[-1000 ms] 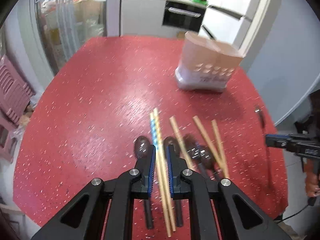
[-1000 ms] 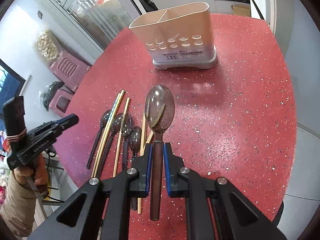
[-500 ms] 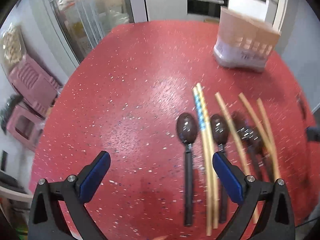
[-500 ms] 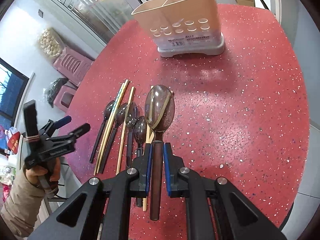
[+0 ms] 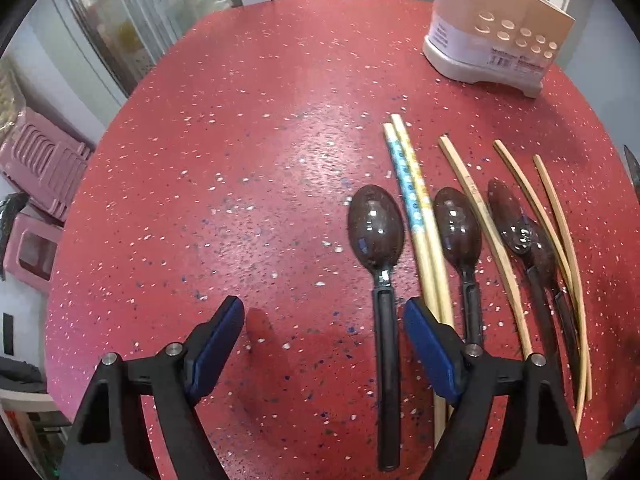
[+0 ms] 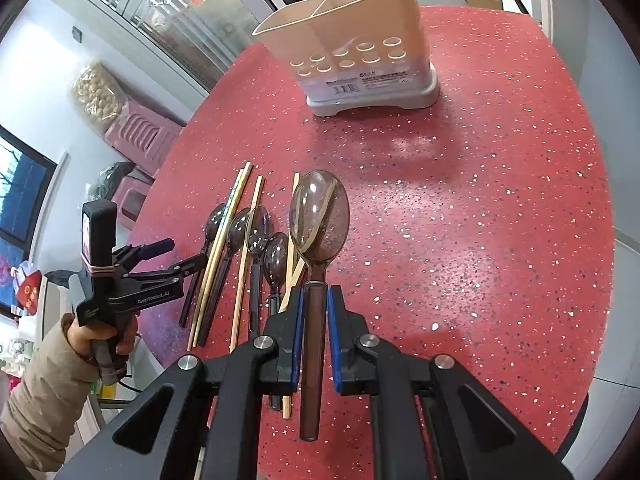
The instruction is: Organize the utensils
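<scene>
Several dark spoons and bamboo chopsticks lie side by side on the red speckled table (image 5: 240, 160). My left gripper (image 5: 324, 344) is open and empty, low over the table; its right finger is over the handle area of the leftmost spoon (image 5: 376, 236) and the patterned chopstick pair (image 5: 416, 208). My right gripper (image 6: 314, 316) is shut on a translucent brown spoon (image 6: 320, 216), held above the table with the bowl forward. The beige utensil holder (image 6: 352, 48) stands at the far side; it also shows in the left wrist view (image 5: 496, 28). My left gripper also shows in the right wrist view (image 6: 168, 256).
The table edge curves round on all sides. Pink plastic stools (image 5: 36, 184) stand on the floor left of the table. Glass cabinet doors (image 5: 140, 12) and kitchen units are behind. The right half of the table (image 6: 500, 220) holds no utensils.
My left gripper opened wide, let go of the patterned chopsticks and shifted left. My right gripper kept the brown spoon and moved closer to the holder.
</scene>
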### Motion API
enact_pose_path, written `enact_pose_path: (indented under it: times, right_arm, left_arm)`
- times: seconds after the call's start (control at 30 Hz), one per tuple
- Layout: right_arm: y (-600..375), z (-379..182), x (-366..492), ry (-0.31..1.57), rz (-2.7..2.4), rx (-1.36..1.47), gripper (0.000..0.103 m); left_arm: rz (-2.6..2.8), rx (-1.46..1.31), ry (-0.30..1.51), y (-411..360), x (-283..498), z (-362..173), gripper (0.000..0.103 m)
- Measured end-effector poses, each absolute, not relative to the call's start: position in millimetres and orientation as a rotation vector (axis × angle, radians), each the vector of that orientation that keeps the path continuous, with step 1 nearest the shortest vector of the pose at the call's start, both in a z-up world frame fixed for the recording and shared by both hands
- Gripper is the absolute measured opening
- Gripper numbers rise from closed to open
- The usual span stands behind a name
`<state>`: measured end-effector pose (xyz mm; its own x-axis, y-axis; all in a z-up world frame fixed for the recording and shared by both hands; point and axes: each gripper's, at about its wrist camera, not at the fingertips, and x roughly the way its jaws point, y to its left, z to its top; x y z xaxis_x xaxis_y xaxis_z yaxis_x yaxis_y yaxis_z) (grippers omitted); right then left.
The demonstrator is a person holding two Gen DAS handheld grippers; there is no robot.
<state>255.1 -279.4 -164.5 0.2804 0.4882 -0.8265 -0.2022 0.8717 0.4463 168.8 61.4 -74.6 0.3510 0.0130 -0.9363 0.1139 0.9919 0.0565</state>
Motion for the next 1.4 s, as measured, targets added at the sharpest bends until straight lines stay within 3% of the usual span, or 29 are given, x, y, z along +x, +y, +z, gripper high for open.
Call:
enact_pose_path:
  times: [0.13, 0.23, 0.27, 0.5, 0.57, 0.97, 1.23, 1.27, 1.3, 1.4]
  right_arm:
    - [-281, -164, 256, 1.204, 0.468, 0.284, 0.013]
    - [-281, -164, 256, 1.207, 0.474, 0.289, 0.013]
    - [-281, -164, 256, 1.208, 0.473, 0.290, 0.013]
    - [-286, -159, 253, 1.188, 0.468, 0.310, 0.013]
    - [-287, -157, 253, 1.180, 0.472, 0.310, 0.013]
    - [-286, -153, 255, 1.170, 0.468, 0.309, 0.013]
    - [-288, -157, 254, 1.182, 0.471, 0.322, 0.013]
    - [-288, -158, 254, 1.182, 0.474, 0.322, 0.013]
    - [-287, -158, 254, 1.182, 0.478, 0.321, 0.013]
    - [-286, -159, 254, 1.182, 0.485, 0.324, 0.013]
  left_arm:
    - [-0.138, 0.130, 1.251, 54, 180, -76, 0.089]
    - [-0.220, 0.138, 1.302, 46, 187, -77, 0.058]
    - [-0.243, 0.162, 1.315, 41, 190, -77, 0.037]
    - [-0.243, 0.077, 1.224, 43, 176, -73, 0.037]
    - [-0.243, 0.019, 1.174, 51, 169, -64, 0.025]
    - [-0.201, -0.021, 1.144, 46, 155, -45, 0.025]
    - [-0.172, -0.096, 1.052, 23, 150, -34, 0.026]
    - [-0.167, -0.103, 1.055, 22, 149, -36, 0.041]
    - [-0.160, -0.097, 1.063, 22, 149, -37, 0.103]
    - [-0.131, -0.038, 1.079, 12, 152, -48, 0.103]
